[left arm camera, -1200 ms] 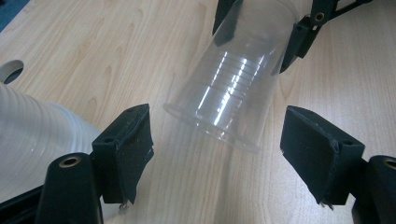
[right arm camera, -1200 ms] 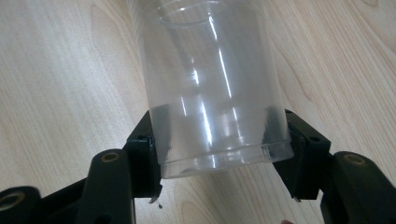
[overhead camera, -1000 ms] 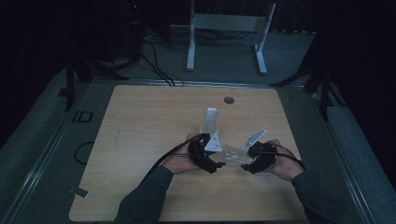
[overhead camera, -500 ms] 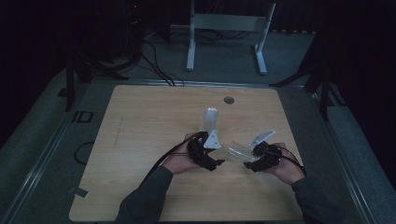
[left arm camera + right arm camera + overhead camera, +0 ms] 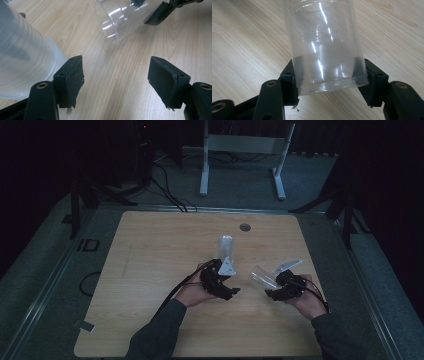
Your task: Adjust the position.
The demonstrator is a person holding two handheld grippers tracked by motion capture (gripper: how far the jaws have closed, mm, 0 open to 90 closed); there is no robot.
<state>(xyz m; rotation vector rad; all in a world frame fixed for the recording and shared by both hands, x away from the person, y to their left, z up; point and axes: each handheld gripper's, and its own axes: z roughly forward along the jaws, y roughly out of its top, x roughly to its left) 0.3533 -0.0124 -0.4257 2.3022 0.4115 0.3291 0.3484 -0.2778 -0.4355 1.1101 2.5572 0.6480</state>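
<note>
One clear cup (image 5: 325,47), pulled off the stack (image 5: 22,60), sits clamped in my right gripper (image 5: 329,75); left gripper (image 5: 116,80), jaws just narrowing, empty.

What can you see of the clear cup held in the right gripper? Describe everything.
The clear cup looks like thin, see-through plastic with faint rings round its wall. The right gripper clamps its base end between both black pads. It lies tilted, open mouth pointing toward the left gripper, just above the wooden table.
</note>
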